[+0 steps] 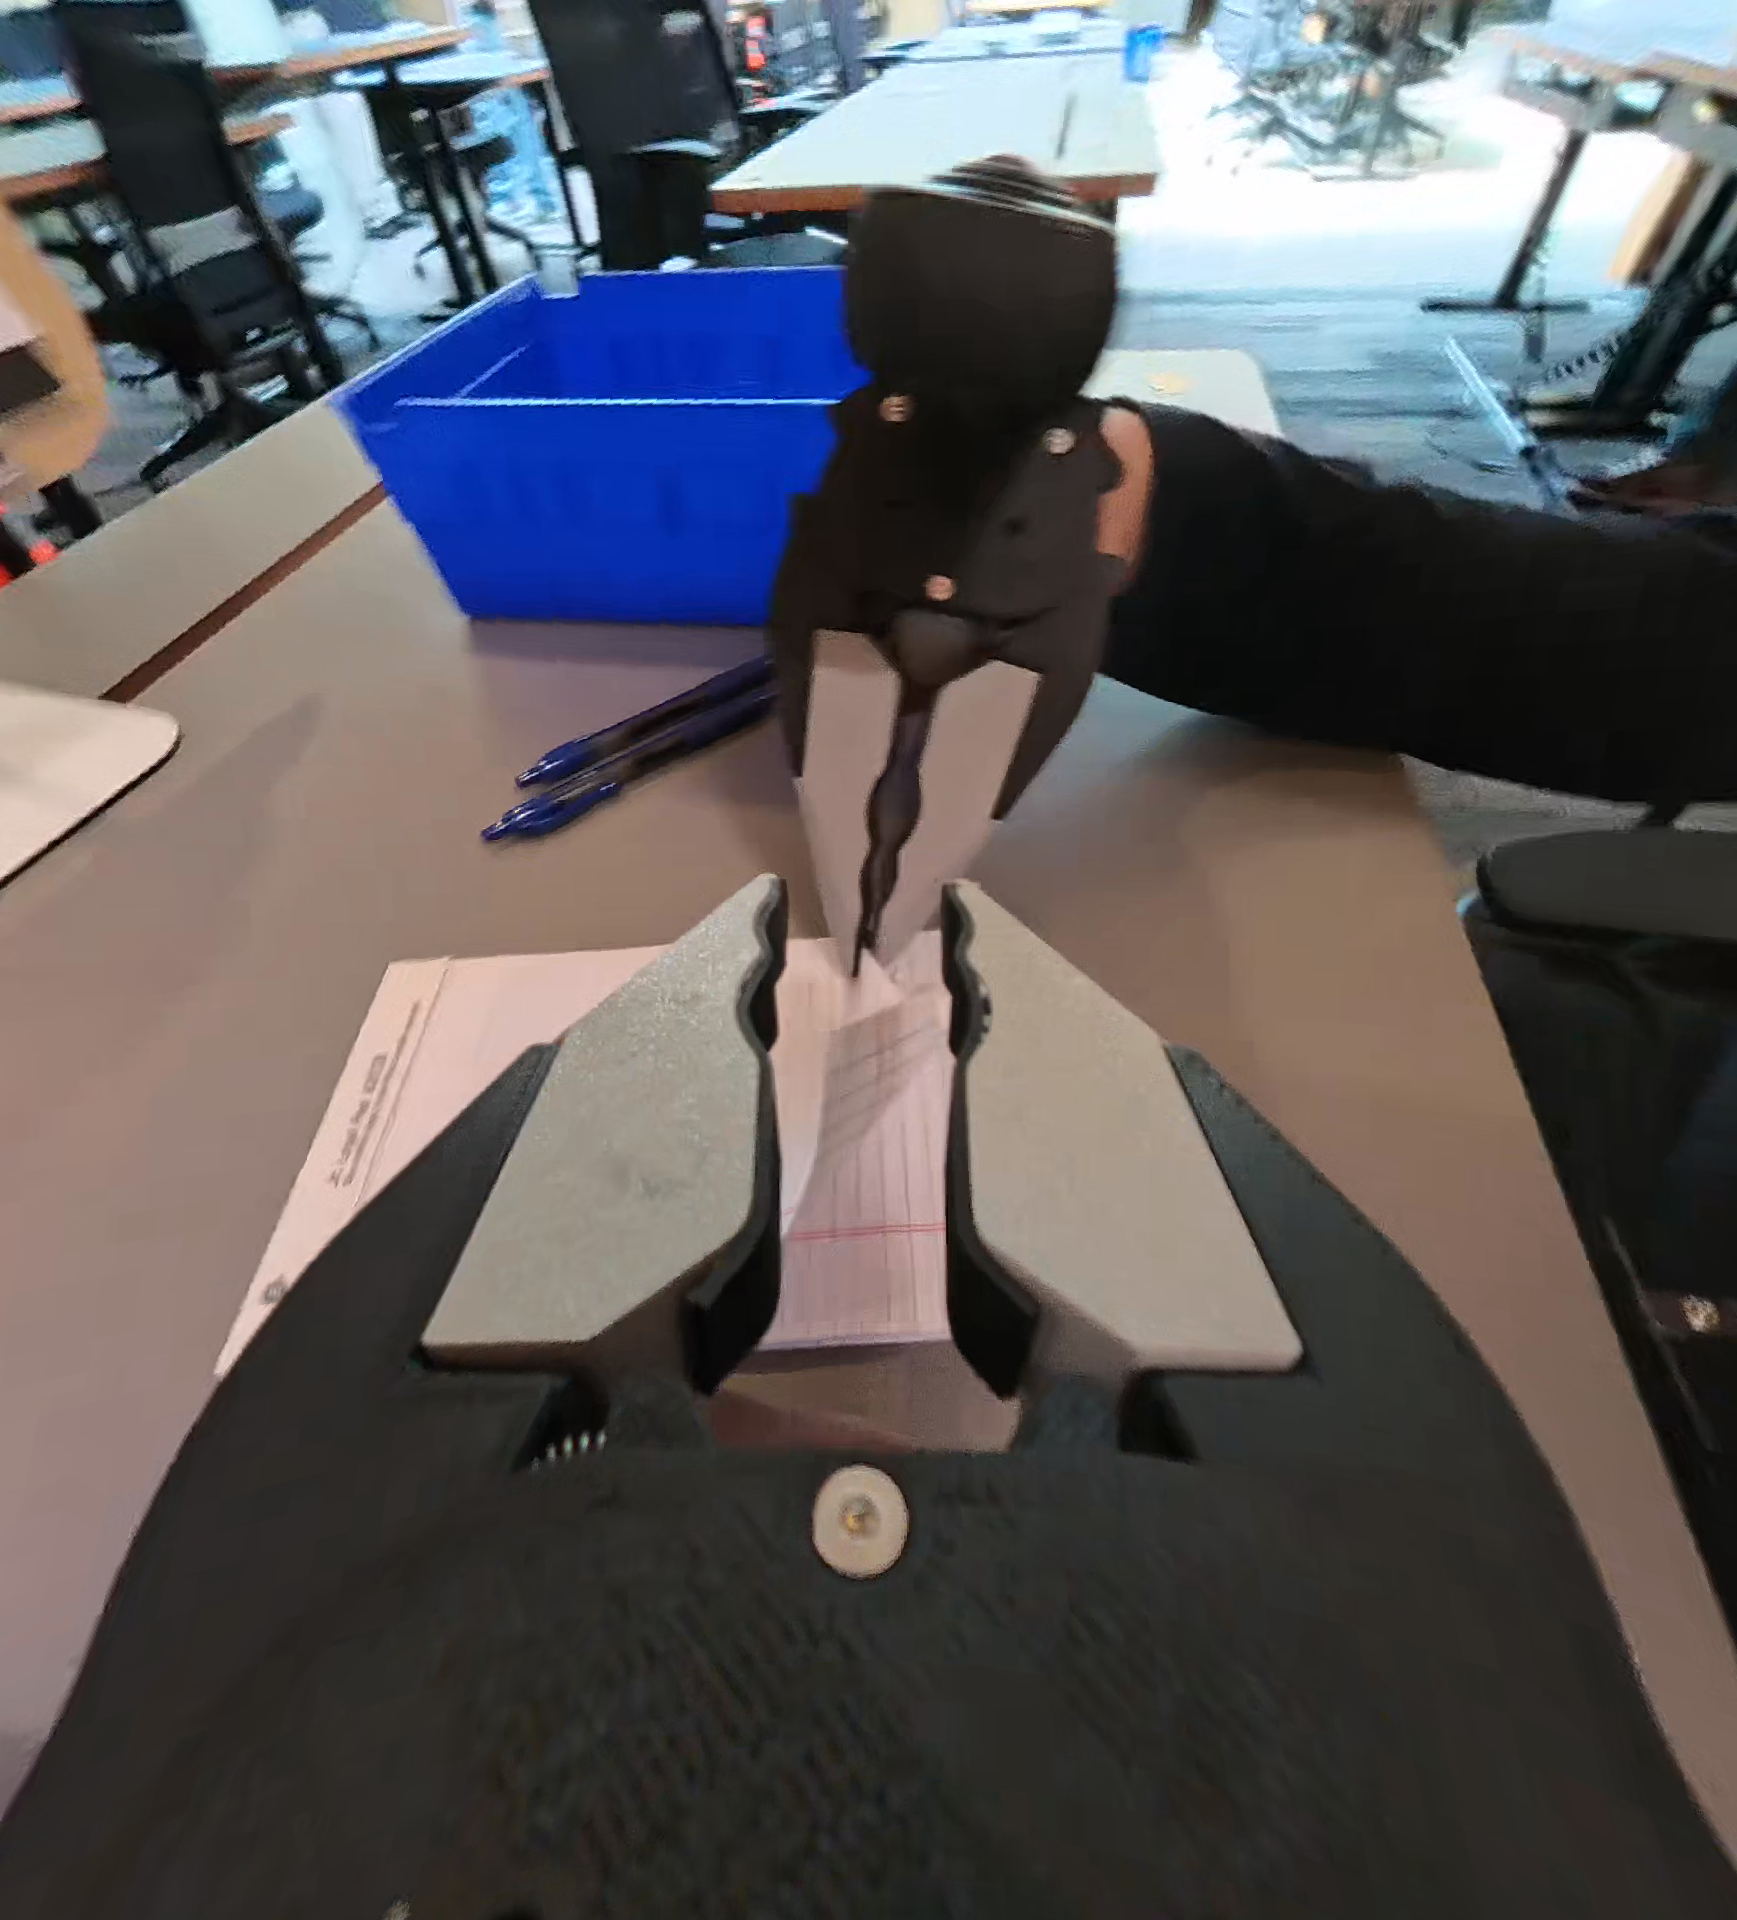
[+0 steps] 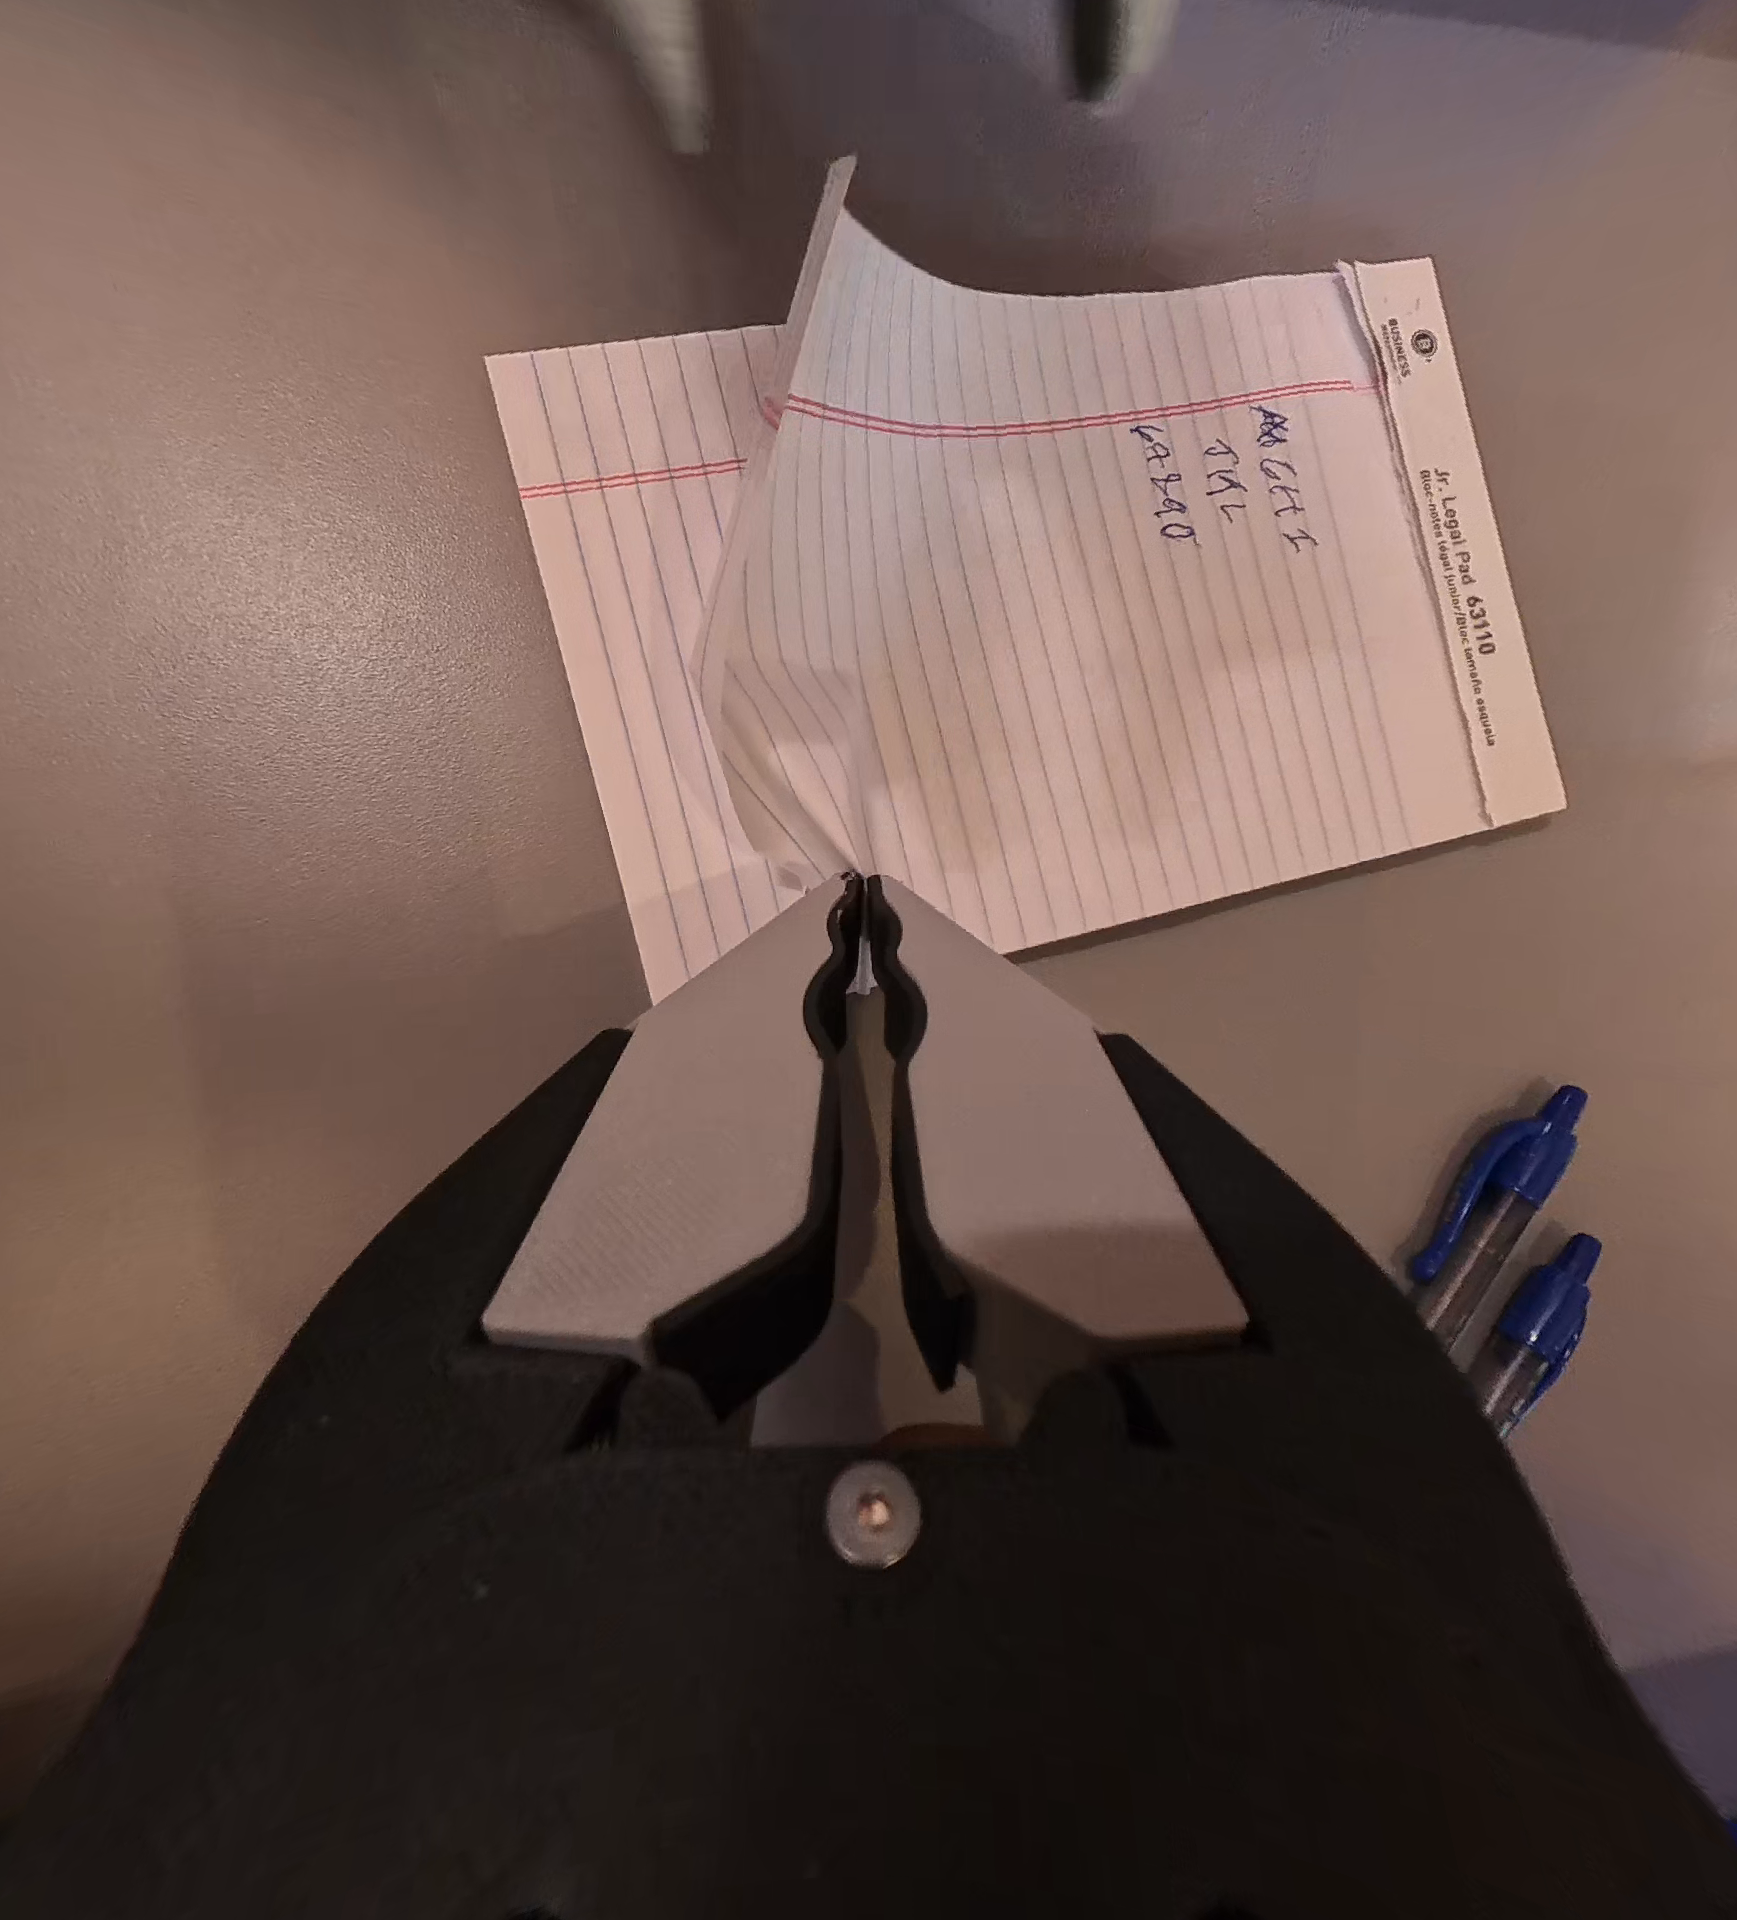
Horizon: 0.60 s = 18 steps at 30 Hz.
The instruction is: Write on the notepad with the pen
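A white lined notepad (image 2: 625,644) lies flat on the grey table (image 2: 220,727). My right gripper (image 2: 862,896) is shut on the near corner of the top sheet (image 2: 999,644), which bears some blue handwriting, and holds it lifted and curled off the pad. In the left wrist view the right gripper (image 1: 859,951) comes down from beyond and pinches the sheet (image 1: 869,1143). My left gripper (image 1: 864,894) is open and empty, low over the notepad (image 1: 428,1091); it shows at the top of the right wrist view (image 2: 890,73). Two blue pens (image 1: 635,748) lie side by side on the table, also in the right wrist view (image 2: 1508,1257).
A blue plastic bin (image 1: 615,468) stands on the table behind the pens. A white stand base (image 1: 12,790) sits at the left. A person's black sleeve (image 1: 1415,623) reaches in from the right, above a black chair (image 1: 1653,883). Desks and chairs stand farther back. Spacing between my two grippers at the tips: around 11 centimetres.
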Each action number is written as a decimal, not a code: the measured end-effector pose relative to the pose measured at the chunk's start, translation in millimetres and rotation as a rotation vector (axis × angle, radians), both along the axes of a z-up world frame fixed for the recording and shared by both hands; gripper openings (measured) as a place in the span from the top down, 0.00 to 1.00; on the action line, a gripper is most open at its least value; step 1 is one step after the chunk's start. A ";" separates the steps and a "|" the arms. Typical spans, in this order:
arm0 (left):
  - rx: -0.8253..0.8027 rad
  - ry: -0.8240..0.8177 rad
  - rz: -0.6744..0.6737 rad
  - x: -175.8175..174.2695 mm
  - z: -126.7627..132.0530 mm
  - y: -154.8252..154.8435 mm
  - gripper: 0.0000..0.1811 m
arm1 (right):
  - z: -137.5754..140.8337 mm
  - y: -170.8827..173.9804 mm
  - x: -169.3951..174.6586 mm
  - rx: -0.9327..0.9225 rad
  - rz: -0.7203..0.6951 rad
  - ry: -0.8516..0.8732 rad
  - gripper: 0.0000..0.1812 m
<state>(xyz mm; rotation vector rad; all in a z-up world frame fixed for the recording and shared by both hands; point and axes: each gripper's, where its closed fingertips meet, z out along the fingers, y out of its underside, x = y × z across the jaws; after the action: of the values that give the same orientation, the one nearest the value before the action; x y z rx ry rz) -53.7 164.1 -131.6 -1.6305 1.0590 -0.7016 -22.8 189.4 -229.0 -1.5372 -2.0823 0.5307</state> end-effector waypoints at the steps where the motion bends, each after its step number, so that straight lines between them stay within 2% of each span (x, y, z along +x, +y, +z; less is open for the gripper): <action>1: 0.029 0.028 -0.012 2.5 -2.7 -2.8 0.84 | 0.0 0.1 0.0 -0.002 -0.001 0.001 1.00; 5: 0.018 0.267 0.012 2.9 -46.1 2.0 0.77 | 0.0 0.2 -0.1 -0.005 -0.002 0.001 1.00; 7: -0.029 0.360 0.016 1.2 -67.1 3.6 0.77 | 0.0 0.0 0.0 -0.009 -0.004 0.002 1.00; 9: -0.024 0.426 0.054 -3.6 -78.3 11.4 0.83 | 0.1 0.1 0.0 -0.010 -0.005 0.002 1.00; 11: -0.011 0.420 0.056 -2.5 -76.6 14.1 0.90 | 0.2 0.7 0.3 -0.007 -0.009 0.000 1.00; 13: 0.025 0.373 0.080 -2.3 -64.7 19.5 1.00 | 2.1 3.3 0.8 0.003 -0.018 0.006 1.00; 15: 0.068 0.324 0.109 -5.2 -51.4 24.3 1.00 | 13.1 7.2 -2.6 0.004 -0.039 0.060 0.97; 18: 0.123 0.205 0.186 -12.8 -23.9 34.6 1.00 | 36.3 28.0 -6.0 0.028 -0.143 0.171 0.90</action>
<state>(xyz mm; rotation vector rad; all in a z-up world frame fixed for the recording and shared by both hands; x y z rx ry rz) -66.5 198.7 -155.5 -1.6936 1.0565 -0.3450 -28.8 217.3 -192.7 -1.5530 -1.8291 0.5572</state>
